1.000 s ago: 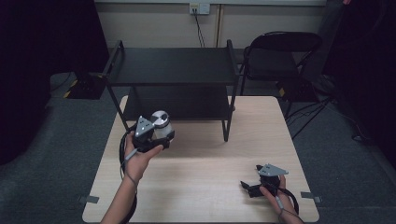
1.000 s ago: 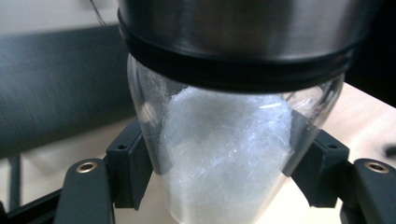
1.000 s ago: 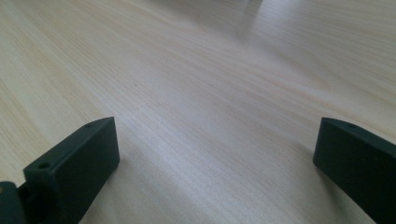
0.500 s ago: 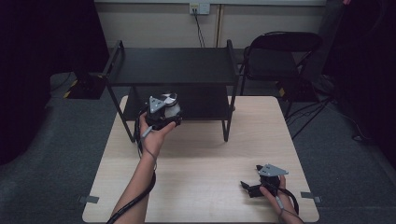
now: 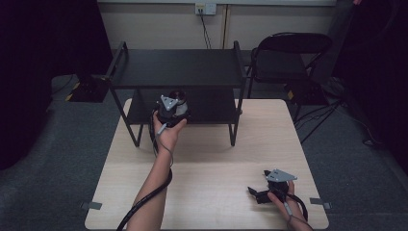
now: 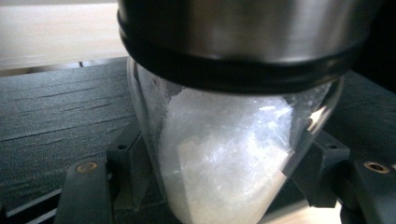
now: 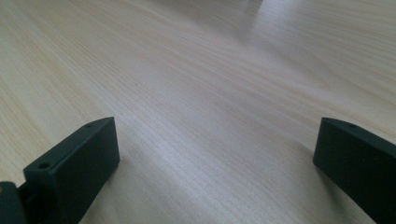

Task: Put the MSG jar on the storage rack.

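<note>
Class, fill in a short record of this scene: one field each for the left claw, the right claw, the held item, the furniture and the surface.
left claw: shut on the jar, held at the rack's lower shelf
right claw: open, low over the table, holding nothing
held item: glass jar, white contents, metal lid
furniture: black two-shelf rack; folding chair behind
surface: pale wooden table

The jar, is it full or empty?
Mostly full: the jar, clamped in the left tool, shows white grainy stuff through its glass nearly up to the metal lid.
</note>
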